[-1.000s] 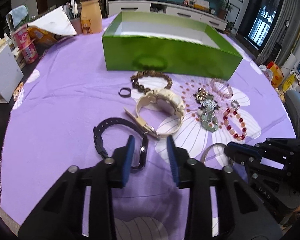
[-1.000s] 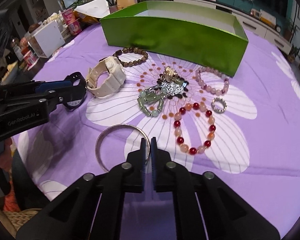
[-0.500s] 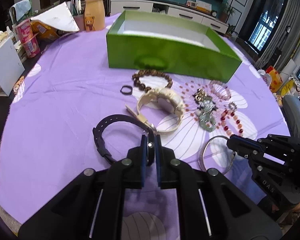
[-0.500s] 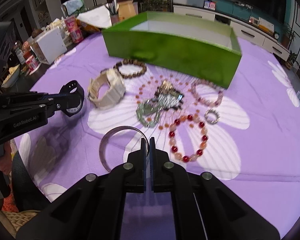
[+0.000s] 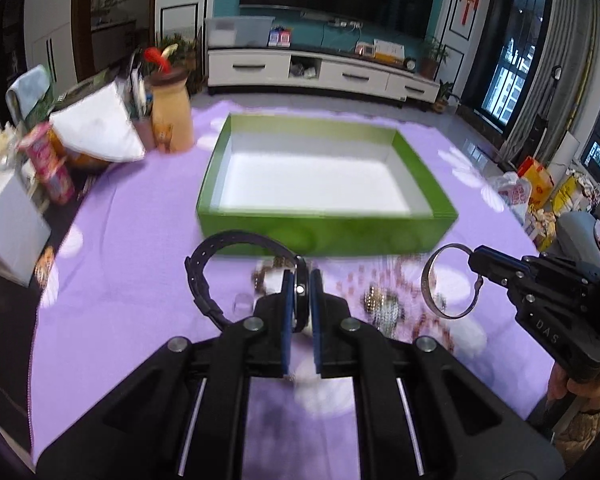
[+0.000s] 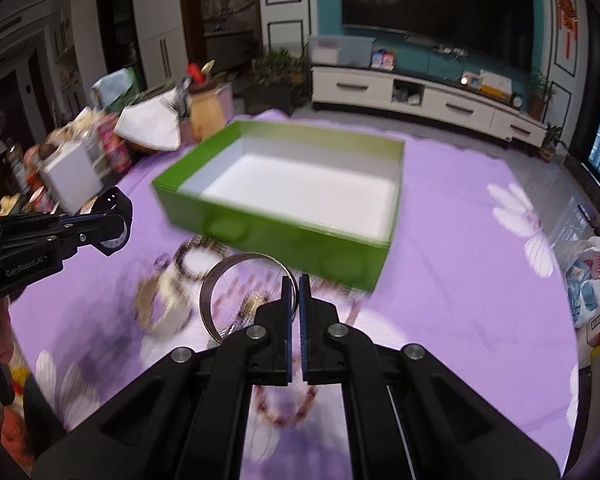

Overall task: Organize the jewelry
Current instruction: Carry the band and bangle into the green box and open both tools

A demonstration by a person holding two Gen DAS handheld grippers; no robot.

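My left gripper [image 5: 300,280] is shut on a black watch [image 5: 220,248] and holds it in the air in front of the green box [image 5: 328,232]. The left gripper also shows in the right wrist view [image 6: 116,228]. My right gripper [image 6: 295,284] is shut on a silver bangle [image 6: 220,276] and holds it above the table. That bangle also shows in the left wrist view [image 5: 428,280], held by the right gripper [image 5: 474,258]. The green box [image 6: 260,224] has a white, empty floor. A cream watch [image 6: 160,308], bead bracelets and a red bead bracelet [image 6: 284,416] lie blurred on the purple cloth [image 6: 460,288].
At the table's left edge stand a white box [image 5: 8,224], red cans [image 5: 52,168], a white paper packet [image 5: 100,132] and a tan jar [image 5: 172,116]. Bags [image 5: 536,184] lie off the table's right side. A TV cabinet [image 5: 320,72] stands behind.
Both grippers have lifted off the cloth, the left with the black watch and the right with the silver bangle, and moved up toward the green box.
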